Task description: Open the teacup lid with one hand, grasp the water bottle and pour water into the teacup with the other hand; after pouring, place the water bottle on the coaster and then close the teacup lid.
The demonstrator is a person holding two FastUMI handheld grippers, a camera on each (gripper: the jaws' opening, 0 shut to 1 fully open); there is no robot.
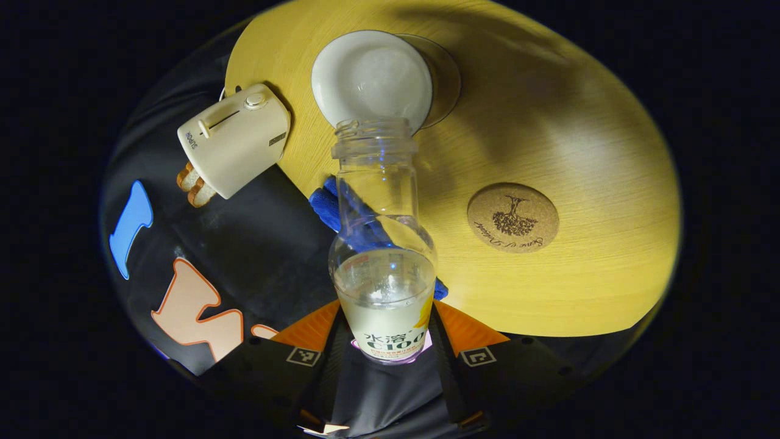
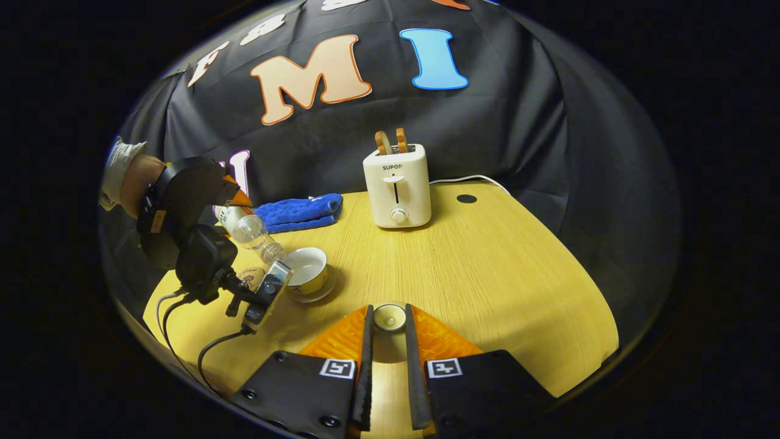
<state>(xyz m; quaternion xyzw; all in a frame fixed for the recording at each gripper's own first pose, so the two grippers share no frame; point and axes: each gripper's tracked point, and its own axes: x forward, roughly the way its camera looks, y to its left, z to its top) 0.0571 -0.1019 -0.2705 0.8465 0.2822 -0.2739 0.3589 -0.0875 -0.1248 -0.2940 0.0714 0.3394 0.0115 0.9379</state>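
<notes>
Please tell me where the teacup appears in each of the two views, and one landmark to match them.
Left gripper view: teacup at top centre, just beyond the water bottle's mouth.
Right gripper view: teacup at left of centre, below the tilted bottle.
Shared landmark: the toaster.

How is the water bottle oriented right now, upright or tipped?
Tipped. The water bottle, clamped in the left gripper, leans with its uncapped mouth over the teacup; no stream is discernible.

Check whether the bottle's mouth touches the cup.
Cannot tell. In the left gripper view the bottle mouth overlaps the cup rim; the right gripper view is too small.
</notes>
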